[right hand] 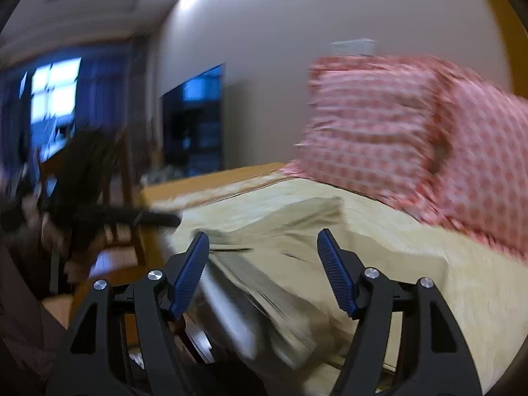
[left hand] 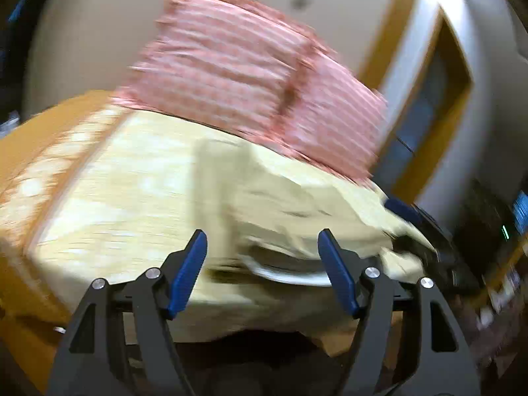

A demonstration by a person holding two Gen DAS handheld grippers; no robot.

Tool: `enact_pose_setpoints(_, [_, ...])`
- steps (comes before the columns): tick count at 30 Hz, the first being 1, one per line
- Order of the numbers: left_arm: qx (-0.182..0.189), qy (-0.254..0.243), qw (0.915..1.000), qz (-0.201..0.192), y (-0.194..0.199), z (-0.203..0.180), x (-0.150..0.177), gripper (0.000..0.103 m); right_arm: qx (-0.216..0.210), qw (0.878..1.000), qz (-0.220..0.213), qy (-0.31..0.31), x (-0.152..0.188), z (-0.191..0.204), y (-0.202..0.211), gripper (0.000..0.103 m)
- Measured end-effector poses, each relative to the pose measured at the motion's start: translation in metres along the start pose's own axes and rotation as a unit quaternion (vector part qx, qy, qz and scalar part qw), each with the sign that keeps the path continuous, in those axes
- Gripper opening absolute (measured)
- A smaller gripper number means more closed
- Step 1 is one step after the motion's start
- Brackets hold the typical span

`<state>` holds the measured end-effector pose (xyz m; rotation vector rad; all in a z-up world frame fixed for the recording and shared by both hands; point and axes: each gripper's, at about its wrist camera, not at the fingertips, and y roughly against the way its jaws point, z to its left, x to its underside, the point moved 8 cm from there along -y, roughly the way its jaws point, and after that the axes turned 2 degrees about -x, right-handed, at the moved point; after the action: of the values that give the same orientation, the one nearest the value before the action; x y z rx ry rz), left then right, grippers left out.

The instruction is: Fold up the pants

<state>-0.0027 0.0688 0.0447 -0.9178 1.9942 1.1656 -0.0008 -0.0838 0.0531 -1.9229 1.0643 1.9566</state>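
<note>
Pale beige pants (left hand: pixel 290 204) lie crumpled on a yellow patterned bed cover (left hand: pixel 125 184); both views are motion-blurred. My left gripper (left hand: pixel 262 247) is open, its blue pads just above the pants' near edge, holding nothing. In the right wrist view the pants (right hand: pixel 264 264) lie in a folded heap with the waistband end toward the bed's edge. My right gripper (right hand: pixel 262 247) is open over this heap and holds nothing. The right gripper (left hand: pixel 409 231) shows in the left wrist view at the pants' right end. The left gripper (right hand: pixel 145 219) appears as a dark blur at the left.
Two pink checked pillows (left hand: pixel 237 76) stand at the head of the bed, also in the right wrist view (right hand: pixel 412 138). An orange-brown wooden bed frame (right hand: pixel 204 181) runs along the side. A dark TV (right hand: pixel 194 118) and a window (right hand: pixel 56 92) are on the far wall.
</note>
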Motion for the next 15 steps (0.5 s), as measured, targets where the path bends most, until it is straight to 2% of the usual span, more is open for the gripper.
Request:
enact_pose_setpoints(2, [-0.022, 0.022, 0.9995, -0.005, 0.004, 0.018, 0.000, 0.070, 0.010, 0.998, 0.032, 0.060, 0.005, 0.026, -0.016, 0.070])
enact_pose_setpoints(5, [-0.025, 0.050, 0.9984, -0.003, 0.004, 0.034, 0.003, 0.070, 0.034, 0.988, 0.064, 0.138, 0.017, 0.052, -0.035, 0.070])
enact_pose_setpoints(10, [-0.020, 0.068, 0.9975, 0.003, 0.002, 0.045, 0.011, 0.071, 0.094, 0.969, 0.117, 0.196, 0.040, 0.055, -0.063, 0.067])
enact_pose_setpoints(11, [-0.019, 0.068, 0.9975, 0.003, 0.003, 0.046, 0.013, 0.072, 0.114, 0.963, 0.127, 0.207, 0.044, 0.052, -0.068, 0.061])
enact_pose_setpoints(12, [-0.020, 0.068, 0.9975, 0.004, 0.003, 0.047, 0.014, 0.072, 0.125, 0.961, 0.133, 0.209, 0.046, 0.048, -0.070, 0.049])
enact_pose_setpoints(13, [-0.020, 0.068, 0.9975, 0.004, 0.003, 0.048, 0.015, 0.072, 0.129, 0.960, 0.136, 0.207, 0.047, 0.046, -0.072, 0.042])
enact_pose_setpoints(15, [-0.020, 0.069, 0.9974, 0.005, 0.001, 0.051, 0.015, 0.073, 0.132, 0.964, 0.139, 0.187, 0.043, 0.038, -0.073, 0.020])
